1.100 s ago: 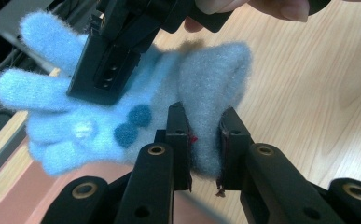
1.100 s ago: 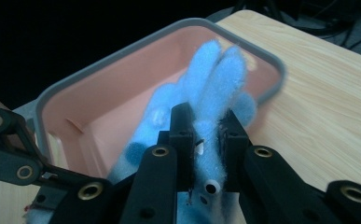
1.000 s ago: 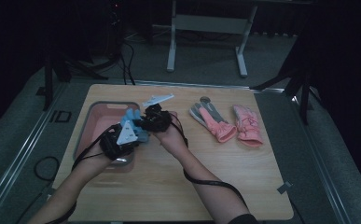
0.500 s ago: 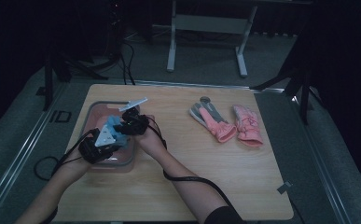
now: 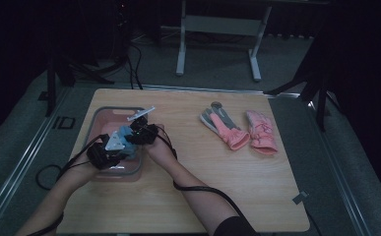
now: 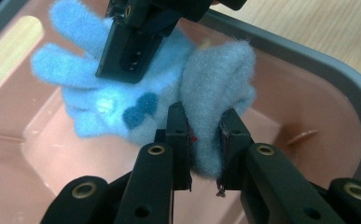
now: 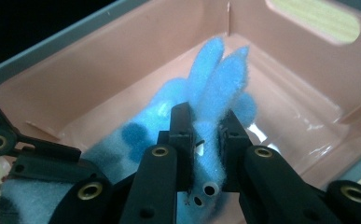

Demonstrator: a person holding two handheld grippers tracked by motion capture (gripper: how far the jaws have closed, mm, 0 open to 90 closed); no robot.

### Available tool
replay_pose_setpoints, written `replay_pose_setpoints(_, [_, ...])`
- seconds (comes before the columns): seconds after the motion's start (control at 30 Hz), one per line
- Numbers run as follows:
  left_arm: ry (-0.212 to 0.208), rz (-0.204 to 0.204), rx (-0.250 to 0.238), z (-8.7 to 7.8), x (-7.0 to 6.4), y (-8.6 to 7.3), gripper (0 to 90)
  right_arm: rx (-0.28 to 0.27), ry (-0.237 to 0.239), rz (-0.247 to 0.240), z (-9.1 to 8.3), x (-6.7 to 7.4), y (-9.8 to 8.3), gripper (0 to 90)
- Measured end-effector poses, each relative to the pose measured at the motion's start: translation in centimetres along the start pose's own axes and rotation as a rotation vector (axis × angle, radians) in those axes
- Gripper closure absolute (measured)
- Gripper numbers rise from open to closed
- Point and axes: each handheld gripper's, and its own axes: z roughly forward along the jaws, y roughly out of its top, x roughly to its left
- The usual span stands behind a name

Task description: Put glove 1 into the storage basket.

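Note:
A light blue fleece glove (image 6: 99, 93) hangs inside the pink bin (image 6: 308, 60), held between both grippers. My left gripper (image 6: 205, 114) is shut on its paler cuff end, which bulges up between the pads. My right gripper (image 7: 206, 116) is shut on the glove (image 7: 215, 70) near its fingers, which point into the bin (image 7: 75, 56). From above, the left gripper (image 5: 120, 143) and right gripper (image 5: 132, 135) meet over the bin (image 5: 97, 117) at the table's left, the glove (image 5: 125, 132) between them.
A pair of pink gloves (image 5: 262, 130) with grey cuffs lies on the wooden table (image 5: 217, 196) at the back right. The bin's grey rim surrounds both grippers closely. Cables trail from each gripper towards the table's near side. Dark floor and a metal stand lie beyond.
Both hands have moved left and down with the blue glove, from above the bin's right edge to inside the bin. Both grips are unchanged.

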Motion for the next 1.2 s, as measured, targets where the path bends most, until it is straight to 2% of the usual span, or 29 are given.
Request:
replay_pose_setpoints(0.07, [0.005,0.017,0.002,0.4,0.1,0.0,78.6,0.003,-0.002,0.002,0.2,-0.1,0.0,79.8])
replay_pose_setpoints(0.23, [-0.025,-0.002,0.016,1.4,0.7,0.4,78.2,0.031,0.000,0.022,0.6,-0.9,0.3,78.7])
replay_pose_setpoints(0.37, [-0.028,0.005,0.050,2.1,0.8,0.7,77.9,0.049,-0.003,0.023,0.9,-1.3,0.4,73.8])
replay_pose_setpoints(0.47, [-0.060,-0.010,0.094,2.5,1.0,0.9,76.6,0.042,-0.003,0.025,1.0,-1.4,0.4,60.3])
replay_pose_setpoints(0.53, [-0.067,-0.010,0.127,2.9,1.1,1.0,74.9,0.027,0.001,0.028,0.7,-1.4,0.5,46.5])
replay_pose_setpoints(0.63, [-0.062,-0.023,0.156,3.3,1.3,1.1,70.6,-0.005,0.006,0.036,-0.2,-1.5,0.6,37.5])
replay_pose_setpoints(0.77, [-0.040,-0.038,0.170,3.5,1.3,1.2,49.7,-0.050,0.029,0.059,-1.8,-2.3,0.5,27.1])
replay_pose_setpoints(0.8, [-0.037,-0.053,0.165,3.4,1.3,1.2,45.0,-0.059,0.031,0.063,-2.2,-2.4,0.5,22.8])
replay_pose_setpoints(0.83, [-0.015,-0.071,0.157,3.2,1.4,1.2,37.4,-0.065,0.028,0.061,-2.6,-2.5,0.4,20.6])
replay_pose_setpoints(0.9, [0.060,-0.081,0.119,2.8,1.2,1.0,21.6,-0.086,0.048,0.066,-3.4,-2.7,0.1,20.3])
replay_pose_setpoints(0.93, [0.061,-0.112,0.096,2.5,1.4,0.9,18.4,-0.095,0.055,0.065,-3.8,-2.8,-0.1,20.1])
replay_pose_setpoints(1.0, [0.043,-0.142,0.062,2.1,1.6,0.7,18.1,-0.109,0.069,0.073,-4.4,-3.0,-0.5,20.1])
replay_pose_setpoints(1.03, [0.054,-0.154,0.037,1.8,1.6,0.5,16.8,-0.113,0.083,0.073,-4.7,-3.0,-0.7,19.3])
replay_pose_setpoints(1.07, [0.046,-0.172,0.015,1.5,1.6,0.4,16.5,-0.115,0.095,0.067,-5.1,-3.0,-1.0,18.8])
replay_pose_setpoints(1.17, [0.036,-0.216,-0.059,0.8,1.6,0.2,14.6,-0.123,0.099,0.054,-6.1,-3.0,-1.5,18.8])
replay_pose_setpoints(1.2, [0.029,-0.237,-0.067,0.7,1.6,0.3,14.6,-0.128,0.099,0.048,-6.4,-3.1,-1.6,18.8])
